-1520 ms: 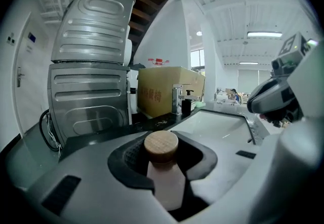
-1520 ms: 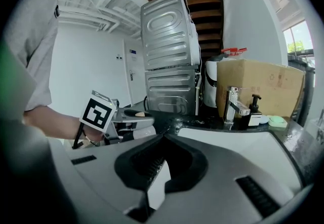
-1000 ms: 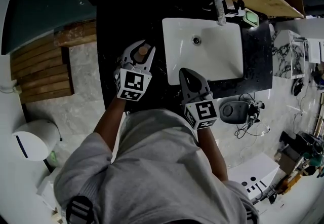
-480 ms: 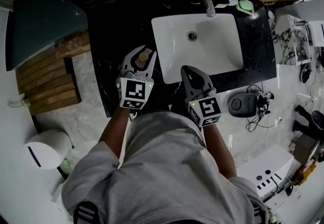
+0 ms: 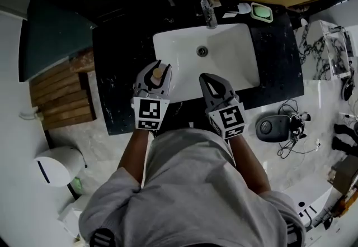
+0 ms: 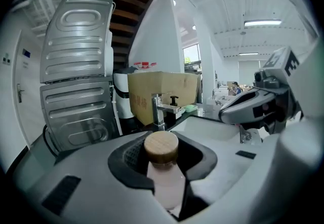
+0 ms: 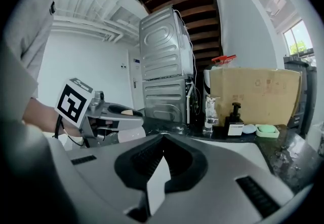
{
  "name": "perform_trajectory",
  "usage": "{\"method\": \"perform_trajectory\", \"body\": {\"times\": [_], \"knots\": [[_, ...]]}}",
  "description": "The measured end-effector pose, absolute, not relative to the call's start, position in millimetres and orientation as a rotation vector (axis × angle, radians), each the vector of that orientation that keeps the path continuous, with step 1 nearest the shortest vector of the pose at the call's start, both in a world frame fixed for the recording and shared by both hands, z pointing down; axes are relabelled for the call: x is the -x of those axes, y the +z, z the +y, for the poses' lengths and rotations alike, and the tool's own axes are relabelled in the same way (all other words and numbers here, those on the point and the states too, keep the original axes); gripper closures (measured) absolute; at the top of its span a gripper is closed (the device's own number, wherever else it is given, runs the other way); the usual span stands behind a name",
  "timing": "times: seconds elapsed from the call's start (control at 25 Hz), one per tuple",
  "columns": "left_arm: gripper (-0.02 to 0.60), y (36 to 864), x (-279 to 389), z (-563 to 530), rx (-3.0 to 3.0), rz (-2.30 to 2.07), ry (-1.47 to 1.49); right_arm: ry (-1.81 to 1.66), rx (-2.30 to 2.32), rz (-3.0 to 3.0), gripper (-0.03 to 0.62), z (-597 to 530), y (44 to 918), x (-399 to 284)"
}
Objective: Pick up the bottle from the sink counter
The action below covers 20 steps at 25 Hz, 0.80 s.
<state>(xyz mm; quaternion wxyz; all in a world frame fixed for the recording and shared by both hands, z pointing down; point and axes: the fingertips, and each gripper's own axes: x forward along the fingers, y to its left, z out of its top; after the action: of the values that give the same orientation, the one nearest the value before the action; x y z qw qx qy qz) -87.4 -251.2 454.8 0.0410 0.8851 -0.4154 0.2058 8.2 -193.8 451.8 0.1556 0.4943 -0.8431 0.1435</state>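
The small pale bottle with a round wooden cap (image 6: 164, 170) stands upright between the jaws of the left gripper (image 6: 164, 159), its cap above the dark pads; in the head view it sits above the black speckled stone counter (image 5: 279, 67), just left of the white rectangular sink basin (image 5: 235, 61); whether its base touches the counter cannot be told; the basin shows a round metal drain (image 5: 202, 51) and a chrome faucet (image 5: 208, 14) at its far rim; behind it stand a dark pump dispenser (image 7: 234, 119), a clear bottle (image 7: 209, 114), a small green soap dish (image 5: 261, 12) and a large brown cardboard box (image 7: 253, 94).

The counter meets a pale marble floor (image 5: 95, 134) with a wooden slatted mat (image 5: 59, 95); two stacked grey metal appliances (image 7: 164, 81) rise behind the counter under a dark wooden stair.

The left gripper is clamped on the bottle, pads pressing its body from both sides; the right gripper (image 5: 208, 79) hovers over the basin's near rim, jaws brought together at the tips with nothing between them.
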Motion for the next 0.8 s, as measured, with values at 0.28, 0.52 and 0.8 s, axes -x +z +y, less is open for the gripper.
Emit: {"method": "perform_trajectory", "body": {"times": [0.28, 0.52, 0.8], "knots": [[0.463, 441, 19, -243, -2.674, -1.303, 0.577, 0.436, -1.356, -2.463, 0.585, -202, 456, -56], [0.463, 442, -12, -233, -2.612, -1.374, 0.596, 0.456, -1.304, -2.525, 0.585, -195, 462, -87], [0.463, 425, -17, -221, -2.588, -1.462, 0.638, 0.37, -1.29, -2.577, 0.585, -199, 449, -102]]}}
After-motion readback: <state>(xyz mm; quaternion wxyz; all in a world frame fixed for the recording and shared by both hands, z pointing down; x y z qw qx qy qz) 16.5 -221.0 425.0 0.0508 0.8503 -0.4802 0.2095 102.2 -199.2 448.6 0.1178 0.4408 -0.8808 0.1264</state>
